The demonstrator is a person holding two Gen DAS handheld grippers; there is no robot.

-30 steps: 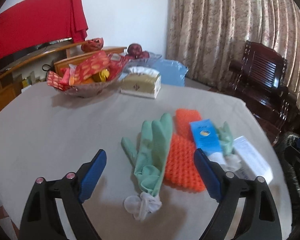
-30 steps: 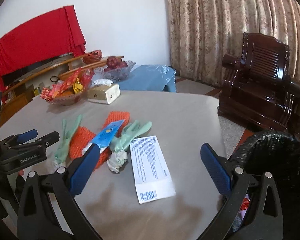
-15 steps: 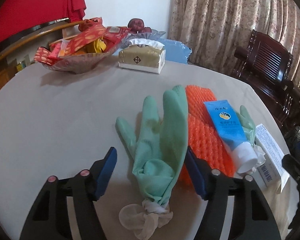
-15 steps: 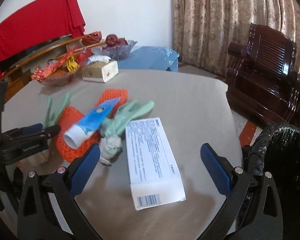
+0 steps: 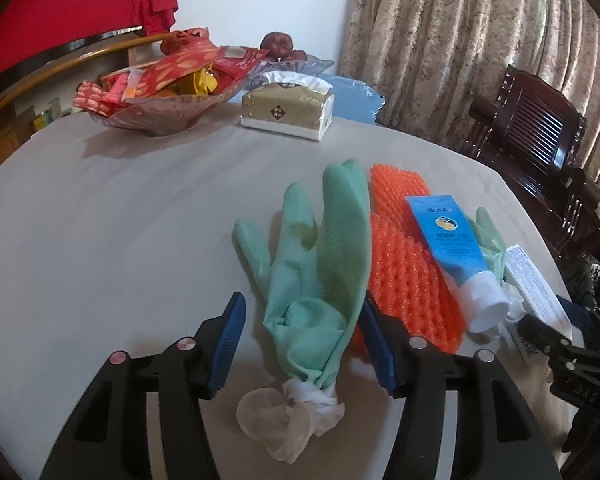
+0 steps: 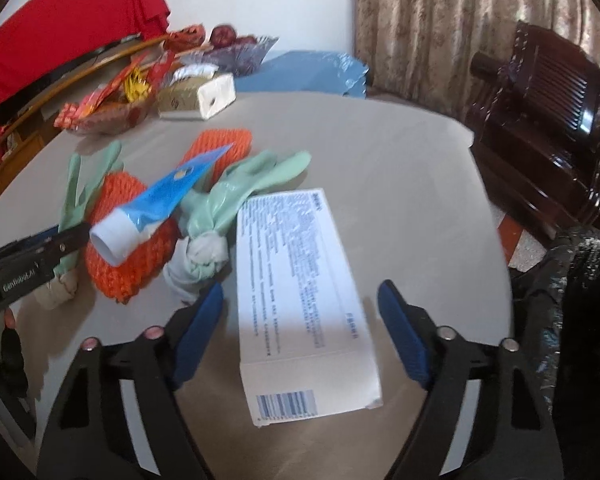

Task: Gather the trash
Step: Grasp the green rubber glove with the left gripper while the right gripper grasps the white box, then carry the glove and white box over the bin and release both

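Note:
A green rubber glove lies on the round table, its knotted cuff between the open fingers of my left gripper. Right of it lie an orange foam net and a blue-and-white tube on top. In the right wrist view, a white carton lies flat between the open fingers of my right gripper, which straddle it. A second green glove, the tube and the orange net lie left of the carton. The left gripper shows at the left edge.
A black-lined trash bin stands off the table's right edge. A glass bowl of red snack packets and a tissue box sit at the far side. A dark wooden chair stands to the right.
Both grippers have moved forward and down. The left now straddles the green glove's cuff with narrower fingers. The right has narrowed around the white carton.

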